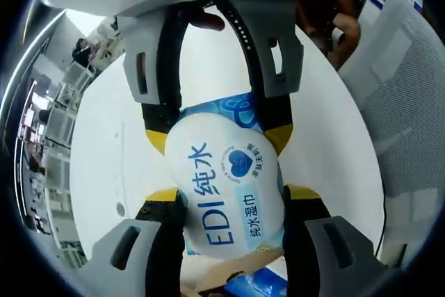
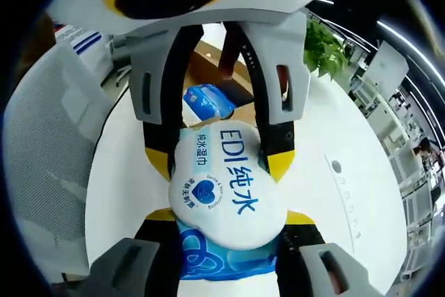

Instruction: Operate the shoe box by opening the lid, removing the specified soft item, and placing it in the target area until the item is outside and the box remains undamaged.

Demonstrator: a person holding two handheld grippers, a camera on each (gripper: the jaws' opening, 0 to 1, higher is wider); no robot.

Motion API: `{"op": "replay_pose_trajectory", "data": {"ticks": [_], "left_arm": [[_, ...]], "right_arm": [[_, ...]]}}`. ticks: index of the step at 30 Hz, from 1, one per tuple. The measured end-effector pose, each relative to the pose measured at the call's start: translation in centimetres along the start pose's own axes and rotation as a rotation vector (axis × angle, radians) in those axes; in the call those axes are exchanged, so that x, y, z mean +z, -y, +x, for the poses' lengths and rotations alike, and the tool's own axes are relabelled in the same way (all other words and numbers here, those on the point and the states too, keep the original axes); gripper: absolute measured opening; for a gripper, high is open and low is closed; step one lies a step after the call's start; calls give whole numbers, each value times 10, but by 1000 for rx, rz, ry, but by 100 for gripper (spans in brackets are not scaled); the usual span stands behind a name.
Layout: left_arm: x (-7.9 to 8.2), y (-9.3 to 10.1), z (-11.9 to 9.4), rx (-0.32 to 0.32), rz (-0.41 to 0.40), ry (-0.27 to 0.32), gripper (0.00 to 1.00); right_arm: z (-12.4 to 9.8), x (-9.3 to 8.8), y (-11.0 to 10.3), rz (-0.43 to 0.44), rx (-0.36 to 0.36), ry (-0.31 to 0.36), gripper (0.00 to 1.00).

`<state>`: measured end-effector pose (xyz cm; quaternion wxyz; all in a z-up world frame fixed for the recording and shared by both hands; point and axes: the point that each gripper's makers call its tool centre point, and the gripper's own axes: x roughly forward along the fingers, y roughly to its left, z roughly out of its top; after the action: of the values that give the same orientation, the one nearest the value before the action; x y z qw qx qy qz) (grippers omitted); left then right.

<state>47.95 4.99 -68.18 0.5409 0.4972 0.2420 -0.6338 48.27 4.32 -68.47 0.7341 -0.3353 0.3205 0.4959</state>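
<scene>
Left gripper point(image 1: 233, 203): my jaws rise from the bottom of the left gripper view, yellow-tipped, closed against both sides of a wet wipes pack point(image 1: 229, 186). The pack is soft, white-faced with a blue border. Printed on it: "EDI 纯水" in large blue characters, "纯水湿巾" in smaller ones, and a blue heart badge ringed with small text I cannot read.

Right gripper point(image 2: 226, 196): in the right gripper view my jaws clamp the same pack point(image 2: 222, 193) from the opposite end; the label reads the other way up there. So both grippers pinch one pack between them, held in the air above a white table point(image 1: 334, 144).

Each view shows the other gripper reaching in from the top, its grey arms and yellow tips on the pack's far end.

Beyond, in the right gripper view: a second blue wipes pack point(image 2: 205, 101) lying in a brown cardboard box point(image 2: 208, 67), a green potted plant point(image 2: 323, 43) further off, and a white mesh chair point(image 2: 49, 151) beside the table.
</scene>
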Motion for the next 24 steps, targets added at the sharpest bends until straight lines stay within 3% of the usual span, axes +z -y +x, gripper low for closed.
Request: {"op": "replay_pose_trajectory", "data": {"ticks": [24], "left_arm": [[-6, -28, 41, -38, -9, -15, 56]], "right_arm": [[27, -33, 31, 30, 26, 0, 50]]}}
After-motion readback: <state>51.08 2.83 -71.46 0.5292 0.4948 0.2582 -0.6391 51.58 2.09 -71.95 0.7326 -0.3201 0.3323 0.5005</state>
